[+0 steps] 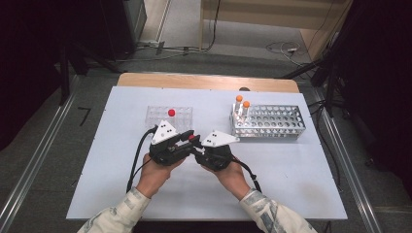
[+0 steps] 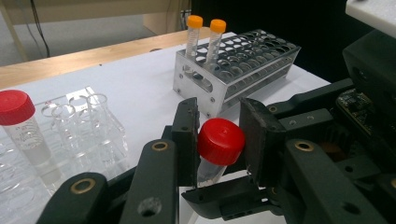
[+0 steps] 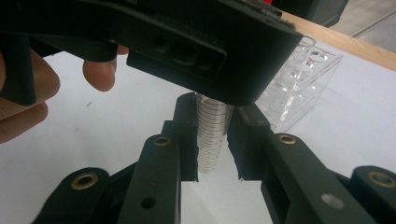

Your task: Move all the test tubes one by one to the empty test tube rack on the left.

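Note:
A clear tube with a red cap is held between both grippers above the white table top. My left gripper is shut on the red cap, one pad on each side of it. My right gripper is shut on the tube's clear marked body, lower down. In the high view the left gripper and right gripper meet tip to tip at mid-table, with the red cap between them. The left gripper's black body hides the top of the tube in the right gripper view.
A clear plastic rack behind the grippers holds another red-capped tube. At the back right a metal rack holds two orange-capped tubes. The white table top has a wooden strip along its far edge.

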Demonstrator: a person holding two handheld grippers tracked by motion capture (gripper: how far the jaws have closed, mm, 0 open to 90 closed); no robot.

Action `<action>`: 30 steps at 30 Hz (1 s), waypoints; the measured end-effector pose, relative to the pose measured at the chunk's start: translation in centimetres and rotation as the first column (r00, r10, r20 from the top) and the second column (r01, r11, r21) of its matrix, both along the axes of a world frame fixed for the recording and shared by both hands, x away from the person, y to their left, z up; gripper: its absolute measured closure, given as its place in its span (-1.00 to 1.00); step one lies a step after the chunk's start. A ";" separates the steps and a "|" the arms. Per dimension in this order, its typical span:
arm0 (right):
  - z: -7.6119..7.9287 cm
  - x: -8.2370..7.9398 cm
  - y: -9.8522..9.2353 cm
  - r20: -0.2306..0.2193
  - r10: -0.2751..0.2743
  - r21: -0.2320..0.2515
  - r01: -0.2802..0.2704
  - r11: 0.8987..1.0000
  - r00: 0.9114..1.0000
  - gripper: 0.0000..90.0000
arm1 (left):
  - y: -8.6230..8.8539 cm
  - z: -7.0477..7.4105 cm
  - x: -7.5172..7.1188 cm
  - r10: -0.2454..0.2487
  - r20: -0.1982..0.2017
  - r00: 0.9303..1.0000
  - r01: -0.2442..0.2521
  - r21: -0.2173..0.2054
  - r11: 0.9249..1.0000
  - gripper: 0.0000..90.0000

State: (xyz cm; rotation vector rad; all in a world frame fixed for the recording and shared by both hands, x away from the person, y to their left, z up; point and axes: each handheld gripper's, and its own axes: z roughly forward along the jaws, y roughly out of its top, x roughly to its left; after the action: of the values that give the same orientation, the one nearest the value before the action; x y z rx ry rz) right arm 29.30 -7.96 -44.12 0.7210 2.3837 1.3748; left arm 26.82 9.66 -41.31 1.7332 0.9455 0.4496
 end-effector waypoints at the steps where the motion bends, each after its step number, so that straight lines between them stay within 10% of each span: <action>1: 0.0 0.0 0.0 0.001 0.000 -0.001 0.000 1.000 1.000 0.59 | 0.0 0.0 0.0 0.000 0.000 1.000 0.000 0.000 1.000 0.53; 6: 0.0 0.0 0.0 -0.002 0.000 0.001 0.000 1.000 1.000 0.56 | 0.1 0.0 0.0 0.003 0.000 1.000 -0.003 -0.001 1.000 0.54; 14: 0.0 0.5 -0.4 -0.034 0.000 -0.010 0.000 1.000 0.999 -0.14 | 1.3 0.4 0.3 0.038 -0.001 0.999 -0.038 -0.021 0.999 0.55; 20: 0.3 1.2 -1.8 -0.049 -0.037 -0.012 0.036 0.999 0.998 -0.30 | 3.4 1.2 0.7 0.103 0.003 0.995 -0.103 -0.048 0.993 0.55; 30: 0.7 2.1 -5.4 -0.054 -0.115 0.003 0.115 0.993 0.992 -0.30 | 7.2 3.3 2.4 0.240 0.029 0.970 -0.237 -0.084 0.968 0.55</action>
State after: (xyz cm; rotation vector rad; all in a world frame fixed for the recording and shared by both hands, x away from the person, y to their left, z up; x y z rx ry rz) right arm 31.41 -13.37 -43.44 0.8932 2.3397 1.3318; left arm 29.27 16.81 -38.04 1.5398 1.1345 0.5910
